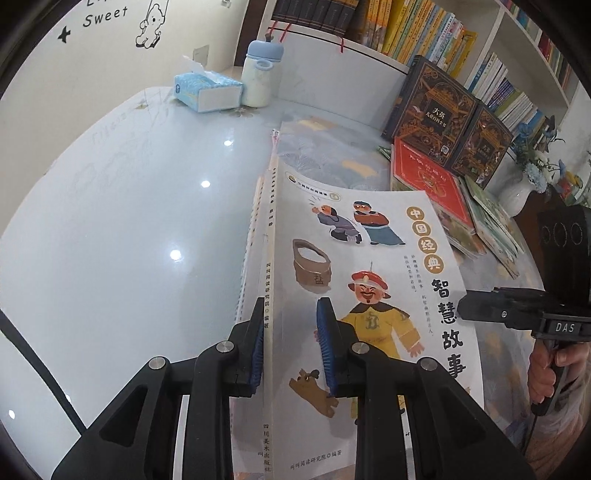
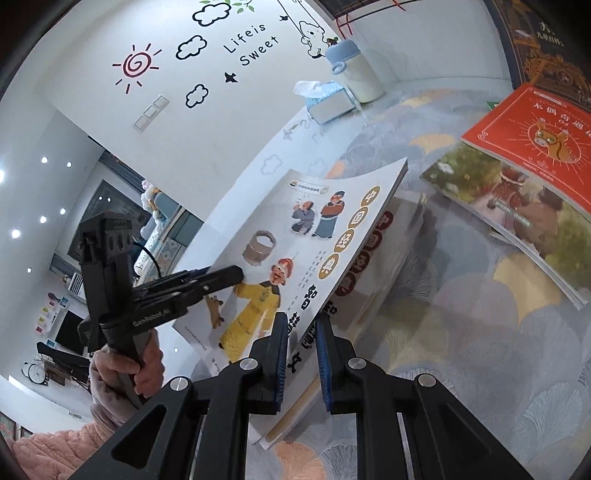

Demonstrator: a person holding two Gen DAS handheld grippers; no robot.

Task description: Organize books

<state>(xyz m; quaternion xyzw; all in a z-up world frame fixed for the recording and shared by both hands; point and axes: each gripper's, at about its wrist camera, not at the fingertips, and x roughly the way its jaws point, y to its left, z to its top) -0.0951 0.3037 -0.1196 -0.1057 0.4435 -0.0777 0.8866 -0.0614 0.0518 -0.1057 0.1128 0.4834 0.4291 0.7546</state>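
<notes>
From the left wrist we look steeply down along our fingers (image 1: 255,343), close over the white illustrated paperback book (image 1: 369,280), facing the bookshelf (image 1: 424,33). From the right wrist we face the decorated wall (image 2: 221,48), equally close. Both views share that book (image 2: 295,251), the glossy pale surface (image 1: 129,221) and the blue tissue pack (image 1: 207,90).

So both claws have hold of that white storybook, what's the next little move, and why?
Probably lower the white storybook flat onto the glass table. The left gripper clamps its spine and the right gripper its opposite edge, and its cover sags, tilted above a matching copy.
</notes>
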